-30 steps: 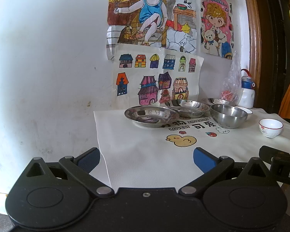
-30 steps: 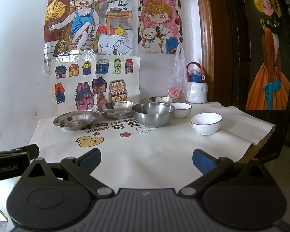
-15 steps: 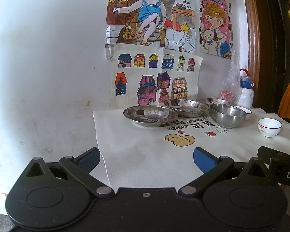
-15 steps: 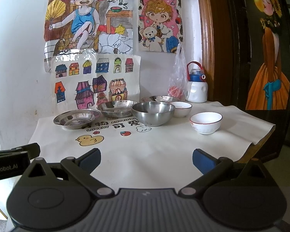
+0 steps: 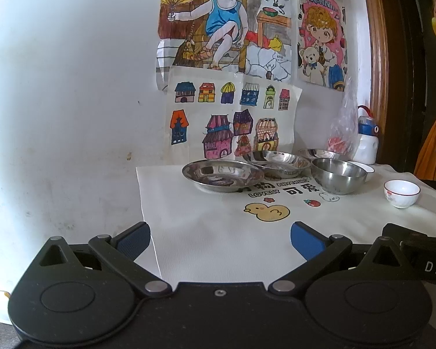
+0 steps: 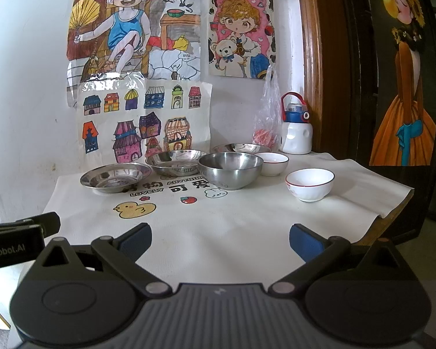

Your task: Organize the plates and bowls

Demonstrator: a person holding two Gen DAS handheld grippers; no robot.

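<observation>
Six dishes stood on the tabletop [image 6: 247, 226], which was covered by a white cloth printed with a yellow duck [image 6: 134, 209]. Along the back edge, toward the left corner, sat a shallow steel plate [image 6: 115, 176], with a second steel plate [image 6: 177, 161] just beside it on the right and a third steel plate [image 6: 241, 147] farther right, close to the wall. A deep steel bowl [image 6: 230, 169] stood in front of those two, touching or nearly touching a small white bowl [image 6: 273, 163] on its right. Another white bowl with a red rim [image 6: 309, 183] sat apart, nearer the right edge. A white bottle with a blue lid [image 6: 296, 128] and a plastic bag [image 6: 266, 116] occupied the back right corner. The left hand-held gripper [image 5: 220, 240] hung over the front edge, fingers spread wide and holding nothing. The right hand-held gripper [image 6: 220, 240] hung likewise, wide apart and empty.
</observation>
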